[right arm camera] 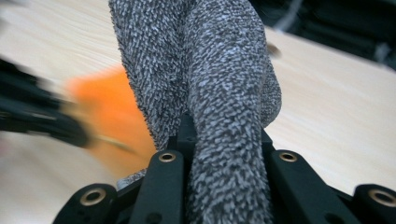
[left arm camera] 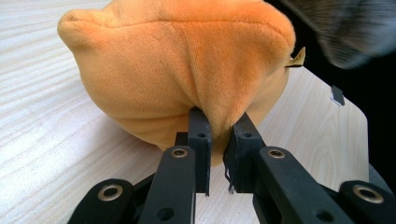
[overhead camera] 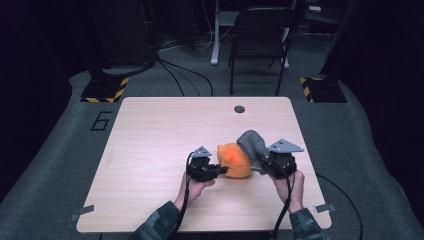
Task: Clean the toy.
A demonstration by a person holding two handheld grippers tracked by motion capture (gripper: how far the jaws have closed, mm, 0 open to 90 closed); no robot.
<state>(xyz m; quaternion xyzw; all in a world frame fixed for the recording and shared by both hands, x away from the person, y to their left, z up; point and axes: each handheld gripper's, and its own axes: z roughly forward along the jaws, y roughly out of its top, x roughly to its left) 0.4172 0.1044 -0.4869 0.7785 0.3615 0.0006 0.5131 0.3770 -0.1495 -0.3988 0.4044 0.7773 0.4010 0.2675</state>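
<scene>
Two pinches hold: left gripper point(left arm camera: 219, 135) nips the orange plush point(overhead camera: 234, 161), right gripper point(right arm camera: 224, 140) clamps the grey cloth point(right arm camera: 219, 84); I'd drape it slowly near the table's point(overhead camera: 150, 150) right edge.

Right gripper point(right arm camera: 224, 140): jaws clamped on grey fuzzy cloth point(right arm camera: 219, 70); blurred orange plush point(right arm camera: 109, 116) behind, on pale wooden table point(right arm camera: 336, 107).

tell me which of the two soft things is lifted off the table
The grey knitted cloth, pinched in the right gripper above the table; the orange plush rests on the wood.
</scene>
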